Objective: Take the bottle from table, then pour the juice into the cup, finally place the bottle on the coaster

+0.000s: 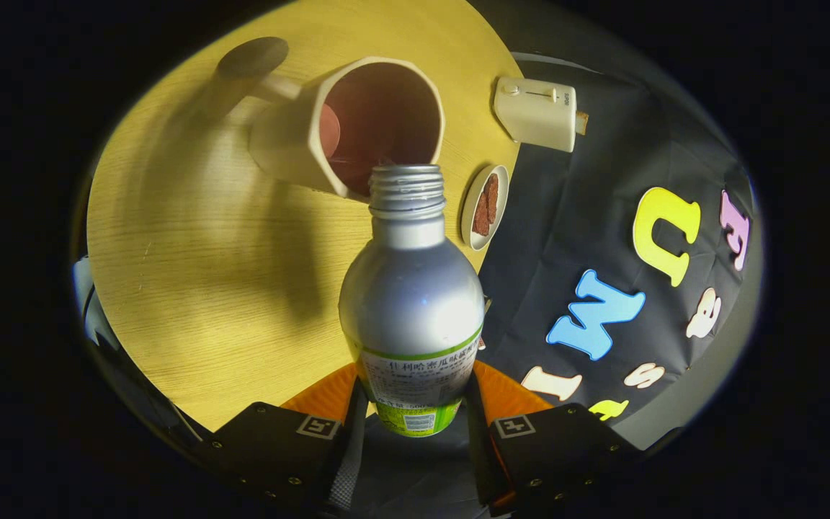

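A round wooden bench (192, 274) carries the cup (357, 130). The gripper (415, 425) has its jaws clamped on the bottle (411, 303), low on its body. The bottle's long axis runs forward from the jaws; its uncapped mouth sits at the cup's rim. The cup's interior looks dark; contents cannot be told. Beside the cup: a small dish (485, 207) holding something brown, and a toaster (537, 112).

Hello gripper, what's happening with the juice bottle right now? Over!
Gripper jaws shut on silver metal bottle, cap off. Its mouth tipped at rim of cream faceted cup. No juice seen flowing. Nothing in the way.
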`<state>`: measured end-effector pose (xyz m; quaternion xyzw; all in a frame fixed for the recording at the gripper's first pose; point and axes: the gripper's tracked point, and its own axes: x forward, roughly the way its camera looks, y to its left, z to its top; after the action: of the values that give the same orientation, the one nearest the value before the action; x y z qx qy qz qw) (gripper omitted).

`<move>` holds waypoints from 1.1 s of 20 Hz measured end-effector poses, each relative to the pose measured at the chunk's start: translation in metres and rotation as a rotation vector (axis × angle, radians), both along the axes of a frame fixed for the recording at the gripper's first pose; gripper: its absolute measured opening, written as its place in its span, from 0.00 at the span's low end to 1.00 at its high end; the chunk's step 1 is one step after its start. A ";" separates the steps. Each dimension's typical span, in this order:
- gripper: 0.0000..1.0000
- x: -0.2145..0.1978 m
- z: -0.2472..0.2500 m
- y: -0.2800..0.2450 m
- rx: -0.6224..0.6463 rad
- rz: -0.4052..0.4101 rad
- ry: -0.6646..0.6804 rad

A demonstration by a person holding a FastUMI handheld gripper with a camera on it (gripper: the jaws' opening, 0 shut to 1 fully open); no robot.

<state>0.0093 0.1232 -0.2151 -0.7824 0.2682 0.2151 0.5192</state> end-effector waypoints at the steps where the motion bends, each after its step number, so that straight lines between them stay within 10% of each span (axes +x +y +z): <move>1: 0.63 0.000 0.001 0.000 -0.006 0.000 0.003; 22: 0.63 0.005 0.013 0.000 -0.077 0.021 0.016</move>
<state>0.0142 0.1227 -0.2019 -0.8030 0.2719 0.2162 0.4844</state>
